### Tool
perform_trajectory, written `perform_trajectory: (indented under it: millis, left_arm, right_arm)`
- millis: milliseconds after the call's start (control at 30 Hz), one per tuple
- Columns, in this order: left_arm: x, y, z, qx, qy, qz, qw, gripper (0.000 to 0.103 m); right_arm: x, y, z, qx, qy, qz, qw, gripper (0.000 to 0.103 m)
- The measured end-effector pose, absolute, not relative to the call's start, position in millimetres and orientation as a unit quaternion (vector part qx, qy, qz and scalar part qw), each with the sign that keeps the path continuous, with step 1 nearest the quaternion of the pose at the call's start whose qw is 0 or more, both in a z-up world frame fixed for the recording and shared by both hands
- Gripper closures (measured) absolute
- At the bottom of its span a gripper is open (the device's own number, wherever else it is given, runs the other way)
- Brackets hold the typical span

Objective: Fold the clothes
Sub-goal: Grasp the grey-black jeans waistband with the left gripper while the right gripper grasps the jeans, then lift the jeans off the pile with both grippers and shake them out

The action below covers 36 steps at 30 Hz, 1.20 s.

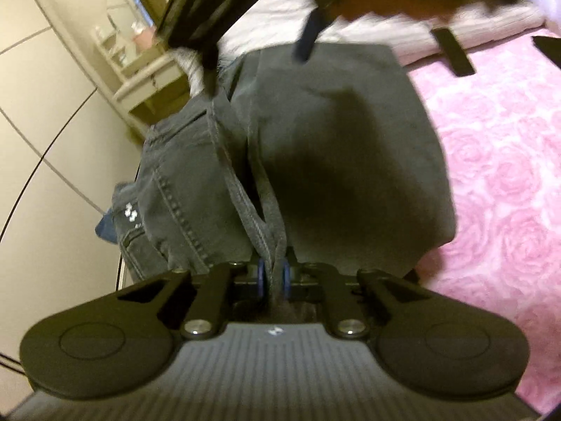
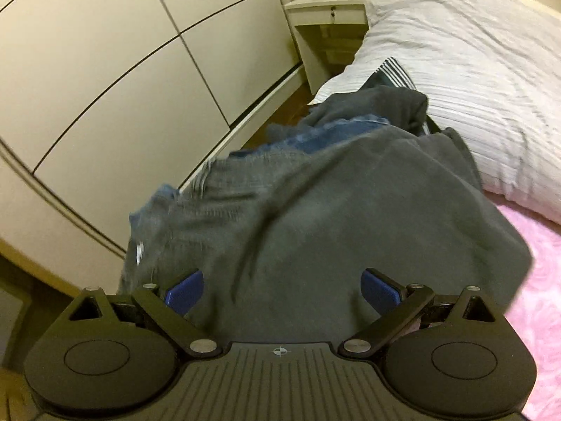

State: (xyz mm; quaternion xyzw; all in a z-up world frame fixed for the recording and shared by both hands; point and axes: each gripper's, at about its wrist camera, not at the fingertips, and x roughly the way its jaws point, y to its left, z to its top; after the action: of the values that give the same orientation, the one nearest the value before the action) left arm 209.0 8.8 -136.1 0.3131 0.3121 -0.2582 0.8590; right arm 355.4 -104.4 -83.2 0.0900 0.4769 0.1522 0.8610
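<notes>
Dark grey jeans (image 1: 333, 147) lie folded over on the pink rose-patterned bedspread (image 1: 501, 175), with the stitched waistband and a pocket hanging toward the bed's left edge. My left gripper (image 1: 274, 277) is shut on a doubled seam edge of the jeans. In the left wrist view the right gripper (image 1: 382, 49) appears at the top, blurred, above the far end of the jeans. In the right wrist view my right gripper (image 2: 282, 287) stands open just over the grey jeans (image 2: 333, 228), its blue fingertips (image 2: 184, 289) wide apart with cloth beneath them.
A white striped pillow (image 2: 455, 80) lies at the head of the bed. A cream bedside shelf unit (image 2: 333, 10) stands by it, and pale wardrobe doors (image 2: 105, 80) run along the left. Blue denim (image 2: 333, 133) and another dark garment sit heaped behind the jeans.
</notes>
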Motion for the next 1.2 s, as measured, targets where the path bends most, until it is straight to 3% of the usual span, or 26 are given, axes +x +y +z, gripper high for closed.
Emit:
perform_trajectory:
  millis: [267, 433, 467, 500, 567, 933, 1200]
  left_arm:
    - [201.4, 11.1, -123.1, 0.286, 0.300, -0.269, 0.870, 0.096]
    - [201.5, 7.7, -118.0, 0.288, 0.287, -0.268, 0.873, 0.096]
    - [199.5, 6.7, -116.0, 0.286, 0.284, -0.269, 0.875, 0.096]
    - [196.7, 5.8, -114.0, 0.285, 0.280, -0.271, 0.876, 0.096]
    - [189.6, 2.5, -107.1, 0.283, 0.274, -0.278, 0.876, 0.096]
    - [85.1, -20.2, -57.1, 0.273, 0.238, -0.389, 0.847, 0.096]
    - [-52.4, -77.3, -75.0, 0.231, 0.339, -0.482, 0.774, 0.095]
  right_arm:
    - [394.3, -106.8, -113.3, 0.094, 0.500, 0.047, 0.860, 0.005]
    - [391.5, -127.2, -114.6, 0.089, 0.492, 0.058, 0.864, 0.038]
    - [388.3, -129.9, -112.3, 0.090, 0.491, 0.064, 0.864, 0.056]
    - [383.9, -133.0, -109.3, 0.093, 0.489, 0.071, 0.865, 0.084]
    - [374.1, -139.7, -103.0, 0.096, 0.484, 0.082, 0.866, 0.095]
    - [229.3, -257.0, -45.5, 0.178, 0.439, 0.066, 0.878, 0.097]
    - [39.7, -371.6, -64.4, 0.256, 0.463, -0.015, 0.849, 0.097]
